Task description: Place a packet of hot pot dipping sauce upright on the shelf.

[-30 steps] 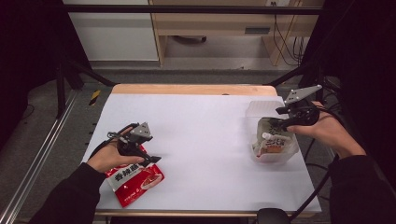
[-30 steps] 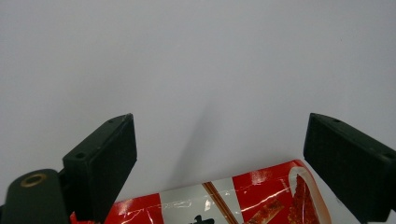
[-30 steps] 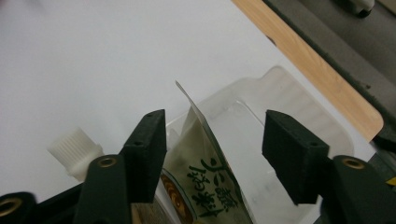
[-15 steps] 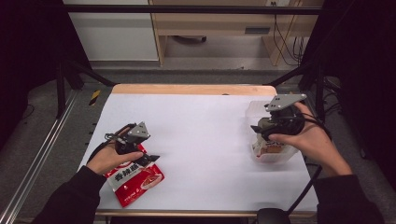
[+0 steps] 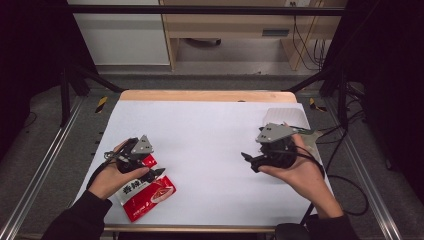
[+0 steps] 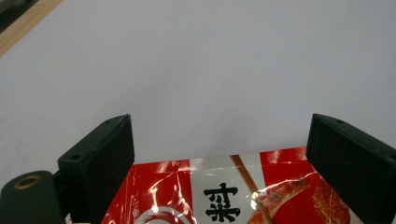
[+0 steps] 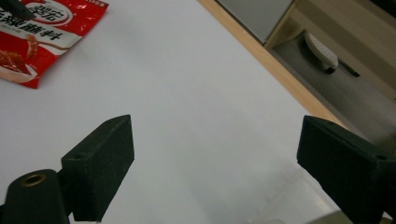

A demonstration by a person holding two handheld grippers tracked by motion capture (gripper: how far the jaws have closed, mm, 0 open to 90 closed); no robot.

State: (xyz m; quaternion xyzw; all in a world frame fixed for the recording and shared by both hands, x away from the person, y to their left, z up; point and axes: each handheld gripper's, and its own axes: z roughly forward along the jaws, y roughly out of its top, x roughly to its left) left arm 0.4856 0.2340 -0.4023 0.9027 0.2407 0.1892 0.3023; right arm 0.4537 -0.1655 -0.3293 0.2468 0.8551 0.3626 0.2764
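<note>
Near edge of the surface (image 5: 210, 130), white-covered: a red sachet (image 5: 147, 195) lies flat, glossy film printed with dumplings and chopsticks. The left hand-held gripper (image 5: 157, 173) hovers at its far end, jaws spread, the packet's top edge lying between them in the left gripper view (image 6: 243, 186) — pads not pressing on it.

Likely light, limp and slick — film would crinkle and slide under a flat push. Best hold, I judge, is a pinch on the sealed end seam, where it is stiffest.

Mid-surface, right side: the right hand-held gripper (image 5: 249, 161) has just been opening, jaws now wide, nothing between them. Beyond it, a clear container (image 5: 285, 117), contents unclear.
</note>
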